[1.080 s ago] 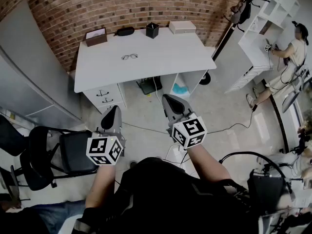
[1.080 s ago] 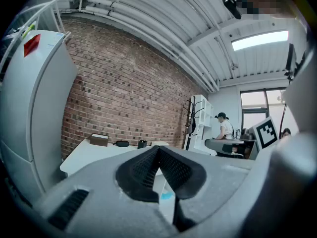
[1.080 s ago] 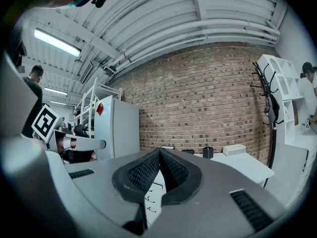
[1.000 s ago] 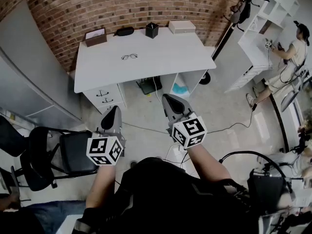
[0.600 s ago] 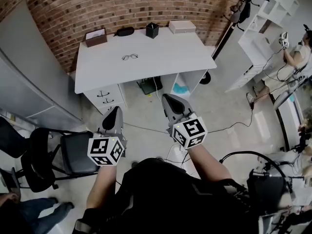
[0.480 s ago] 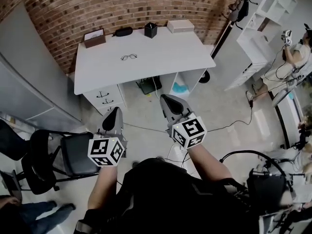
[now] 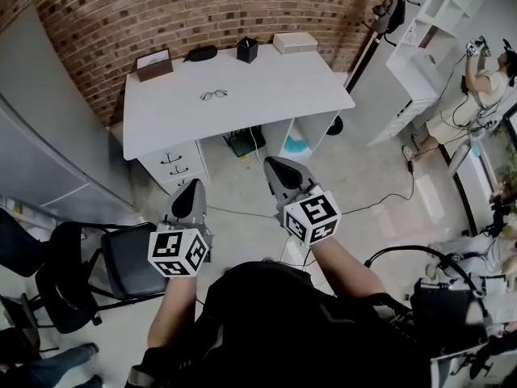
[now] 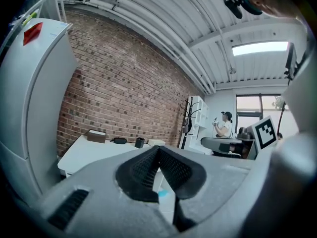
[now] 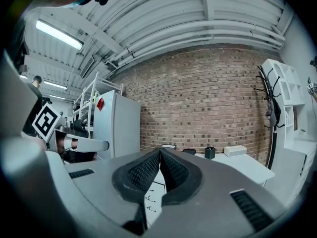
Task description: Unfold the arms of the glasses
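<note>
A pair of thin-framed glasses [image 7: 214, 95] lies on the white desk [image 7: 266, 95] near its back middle, far ahead of both grippers. My left gripper [image 7: 192, 192] hangs over the floor in front of the desk's drawers, jaws shut with nothing between them. My right gripper [image 7: 279, 168] is held a little farther forward beside it, also shut and empty. In the left gripper view the shut left gripper [image 8: 158, 150] points level toward the desk [image 8: 84, 152]. The right gripper [image 9: 160, 152] is shut in its own view, with the desk [image 9: 237, 165] beyond. The glasses cannot be made out in either gripper view.
On the desk's back edge stand a brown box [image 7: 153, 63], a dark case [image 7: 200, 52], a black pen cup [image 7: 247, 49] and a white box [image 7: 295, 42]. A black chair [image 7: 97, 261] stands at my left. Cables cross the floor. A person [image 7: 477, 79] works at white shelves, far right.
The whole view has shifted slightly as I and both grippers edge toward the desk. The person at the far right has raised their arms to the shelves. Both grippers stay shut.
</note>
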`<state>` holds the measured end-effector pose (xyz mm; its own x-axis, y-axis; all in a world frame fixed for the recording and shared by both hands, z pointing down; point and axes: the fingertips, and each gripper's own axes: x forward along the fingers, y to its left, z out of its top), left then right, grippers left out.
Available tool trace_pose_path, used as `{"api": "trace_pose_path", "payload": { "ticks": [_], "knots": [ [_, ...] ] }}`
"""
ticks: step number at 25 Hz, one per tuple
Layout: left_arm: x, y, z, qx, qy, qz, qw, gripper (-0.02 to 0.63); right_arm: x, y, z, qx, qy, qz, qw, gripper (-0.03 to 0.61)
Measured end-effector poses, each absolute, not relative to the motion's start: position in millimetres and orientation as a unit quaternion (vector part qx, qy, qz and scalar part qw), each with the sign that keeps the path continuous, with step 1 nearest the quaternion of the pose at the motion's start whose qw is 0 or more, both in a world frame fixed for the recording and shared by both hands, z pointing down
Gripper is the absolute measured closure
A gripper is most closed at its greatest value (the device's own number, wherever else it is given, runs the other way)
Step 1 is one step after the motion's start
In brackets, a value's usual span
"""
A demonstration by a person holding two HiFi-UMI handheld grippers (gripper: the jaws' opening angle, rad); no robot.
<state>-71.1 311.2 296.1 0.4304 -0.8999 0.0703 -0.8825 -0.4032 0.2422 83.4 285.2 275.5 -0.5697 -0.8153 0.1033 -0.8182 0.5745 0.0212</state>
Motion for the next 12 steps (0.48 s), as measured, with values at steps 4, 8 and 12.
{"api": "trace_pose_path", "payload": {
  "ticks": [4, 8, 12],
  "knots": [
    [-83.1, 314.1, 301.6, 0.844, -0.519, -0.035, 0.127, 0.604, 70.5, 290.5, 278.3, 0.470, -0.881, 0.019, 0.053, 0.571],
    [-97.0, 314.4, 307.0, 0.847, -0.514, -0.034, 0.130, 0.604, 60.7, 293.4, 281.3, 0.479, -0.876, 0.022, 0.051, 0.571],
    [-103.4, 312.9, 305.7, 0.847, -0.514, -0.041, 0.128, 0.604, 52.8, 289.1, 281.7, 0.473, -0.879, 0.017, 0.055, 0.571]
  ]
}}
